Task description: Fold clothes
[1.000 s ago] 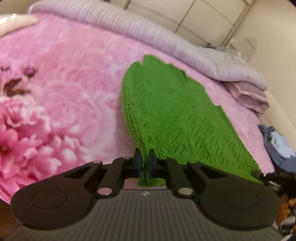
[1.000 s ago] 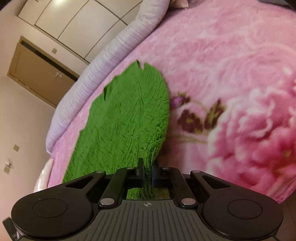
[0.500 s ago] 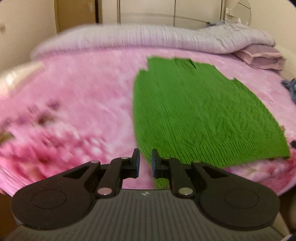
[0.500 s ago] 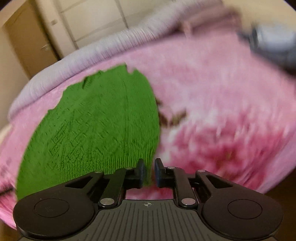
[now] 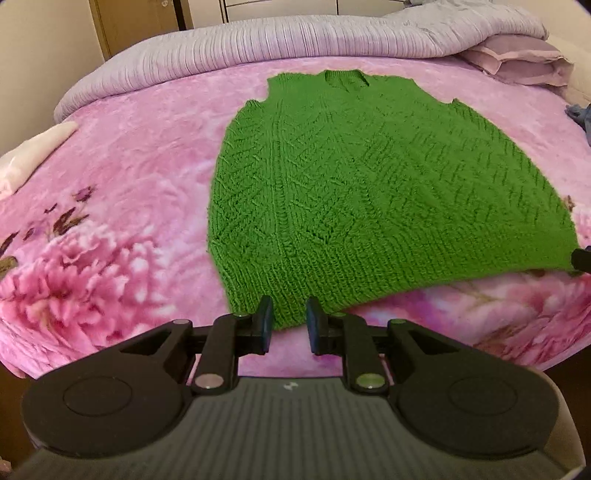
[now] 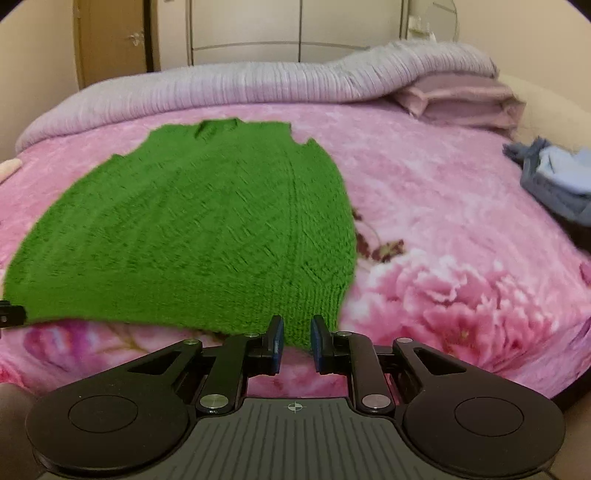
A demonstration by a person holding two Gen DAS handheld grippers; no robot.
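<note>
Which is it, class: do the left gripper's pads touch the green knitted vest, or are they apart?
Apart. In the left wrist view the left gripper stands open, its jaws having just opened; the green knitted vest hem lies flat between the pads, unpinched.

Pink floral blanket covers the bed. Lilac ribbed duvet bunched along far edge, w/ folded mauve pillows at its right end. Blue-grey clothes heap at right side. Behind: cream wardrobe doors, brown door.
</note>
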